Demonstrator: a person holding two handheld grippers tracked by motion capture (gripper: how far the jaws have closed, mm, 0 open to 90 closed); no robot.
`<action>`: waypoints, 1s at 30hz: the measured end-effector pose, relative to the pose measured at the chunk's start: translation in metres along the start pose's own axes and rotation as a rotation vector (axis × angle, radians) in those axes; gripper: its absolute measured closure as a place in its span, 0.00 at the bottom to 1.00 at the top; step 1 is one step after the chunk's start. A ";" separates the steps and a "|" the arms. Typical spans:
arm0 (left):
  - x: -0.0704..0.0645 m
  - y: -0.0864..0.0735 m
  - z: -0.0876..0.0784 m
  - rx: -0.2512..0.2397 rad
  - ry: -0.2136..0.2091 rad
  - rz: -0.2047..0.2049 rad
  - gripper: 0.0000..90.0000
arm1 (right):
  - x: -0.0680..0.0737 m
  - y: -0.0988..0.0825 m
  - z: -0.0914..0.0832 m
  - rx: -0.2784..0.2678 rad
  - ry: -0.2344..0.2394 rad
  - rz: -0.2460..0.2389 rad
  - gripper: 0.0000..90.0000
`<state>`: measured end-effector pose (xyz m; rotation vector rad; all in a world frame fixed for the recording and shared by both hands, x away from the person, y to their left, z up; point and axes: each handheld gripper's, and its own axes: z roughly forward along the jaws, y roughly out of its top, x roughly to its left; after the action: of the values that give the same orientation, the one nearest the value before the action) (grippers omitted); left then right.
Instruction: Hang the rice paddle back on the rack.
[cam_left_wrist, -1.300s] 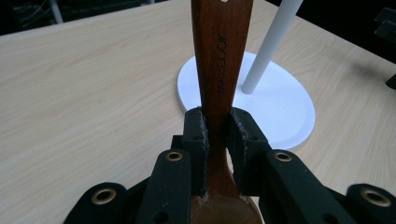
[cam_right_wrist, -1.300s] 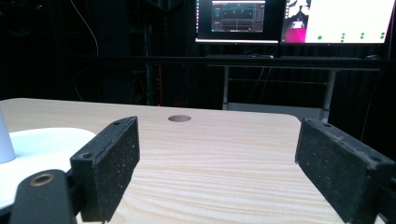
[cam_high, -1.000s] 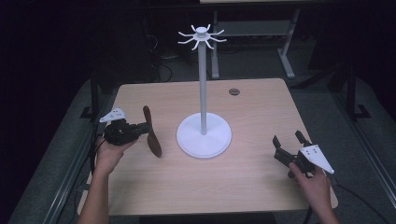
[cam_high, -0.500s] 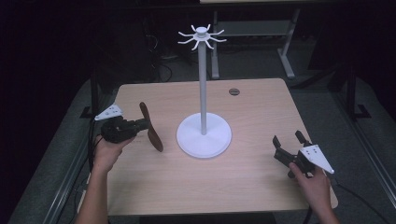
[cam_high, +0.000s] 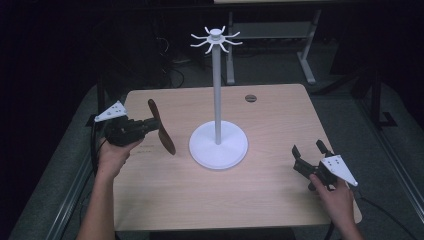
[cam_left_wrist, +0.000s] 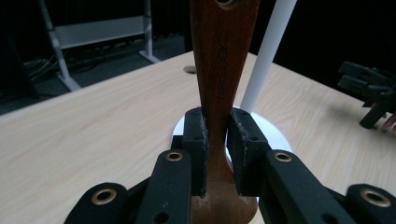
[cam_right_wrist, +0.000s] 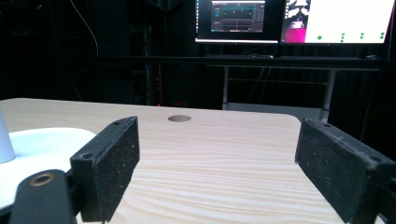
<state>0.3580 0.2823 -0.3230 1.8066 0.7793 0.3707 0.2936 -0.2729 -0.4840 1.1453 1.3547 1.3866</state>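
Note:
A dark wooden spoon (cam_high: 161, 127) hangs tilted above the left part of the table, and my left gripper (cam_high: 152, 125) is shut on it. In the left gripper view the pads (cam_left_wrist: 195, 140) clamp the neck of the spoon (cam_left_wrist: 223, 70), whose handle rises to a hole at the top. A white stand (cam_high: 216, 90) with a round base (cam_high: 235, 150) and a ring of hooks (cam_high: 216, 37) stands mid-table, right of the spoon. My right gripper (cam_high: 306, 146) rests open near the front right edge, with nothing between its jaws (cam_right_wrist: 224, 149).
A round cable hole (cam_high: 250, 98) sits in the tabletop (cam_high: 200, 200) behind the stand, also ahead in the right gripper view (cam_right_wrist: 179, 118). A metal frame (cam_high: 305, 55) stands on the floor beyond the table. Lit monitors (cam_right_wrist: 289, 21) are far off.
My left hand has risen with the spoon, lifting it higher above the table. The right gripper has stayed where it was.

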 end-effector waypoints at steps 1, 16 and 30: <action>-0.001 0.002 0.000 -0.004 -0.002 0.001 0.86 | 0.000 0.000 0.000 0.000 0.000 0.001 0.14; -0.014 0.048 0.007 -0.040 -0.048 0.068 0.86 | 0.000 0.000 0.000 0.000 0.000 0.001 0.15; -0.027 0.089 0.019 -0.073 -0.089 0.124 0.86 | 0.000 0.000 0.000 0.000 0.000 0.002 0.14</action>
<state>0.3784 0.2322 -0.2453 1.7944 0.5860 0.3920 0.2936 -0.2729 -0.4840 1.1467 1.3534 1.3878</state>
